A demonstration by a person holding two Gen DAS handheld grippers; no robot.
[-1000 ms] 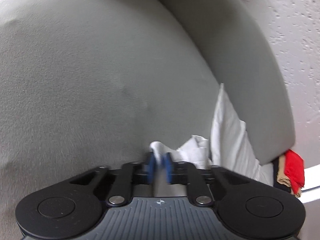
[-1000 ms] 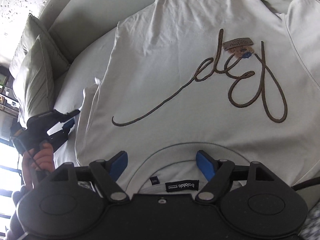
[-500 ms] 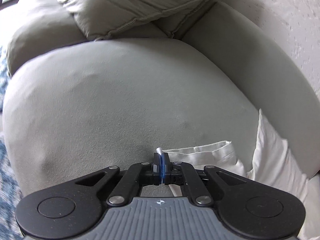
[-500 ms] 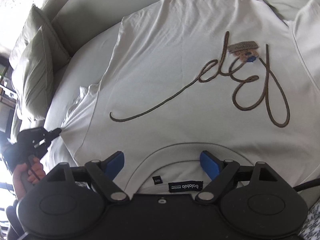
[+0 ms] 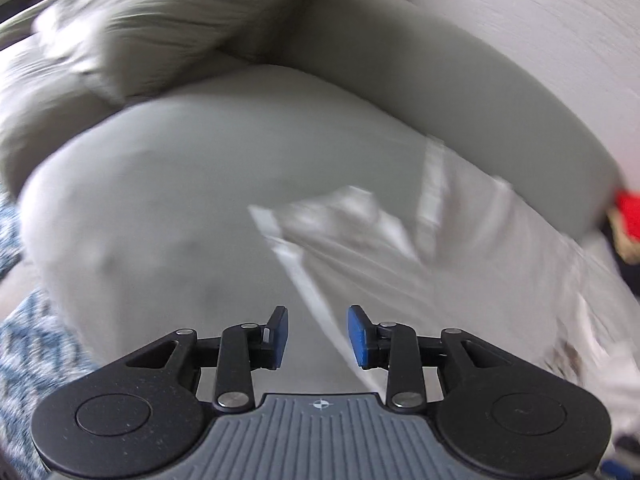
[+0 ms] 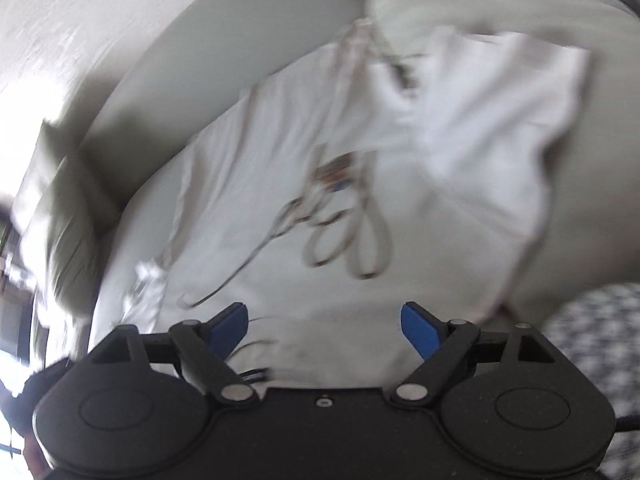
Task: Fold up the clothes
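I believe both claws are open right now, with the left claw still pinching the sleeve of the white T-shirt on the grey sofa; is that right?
Not quite. Both claws are open, but the left claw pinches nothing: in the left wrist view its blue pads stand apart and empty, with the white T-shirt lying loose on the grey sofa ahead of them. The right claw is open too.

— What couldn't you make out in the left wrist view?

— The white shirt (image 5: 460,264) was smeared by motion, so its folds ran together, and its right side left the picture. A red thing (image 5: 628,216) at the sofa's far right end was cut off by the edge and too blurred to name.

— And the right wrist view?

— The brown script (image 6: 344,236) on the shirt (image 6: 280,208) was unreadable. The neckline was hidden behind the right tongs (image 6: 324,324). A dark shape (image 6: 38,392) at the lower left was cropped.
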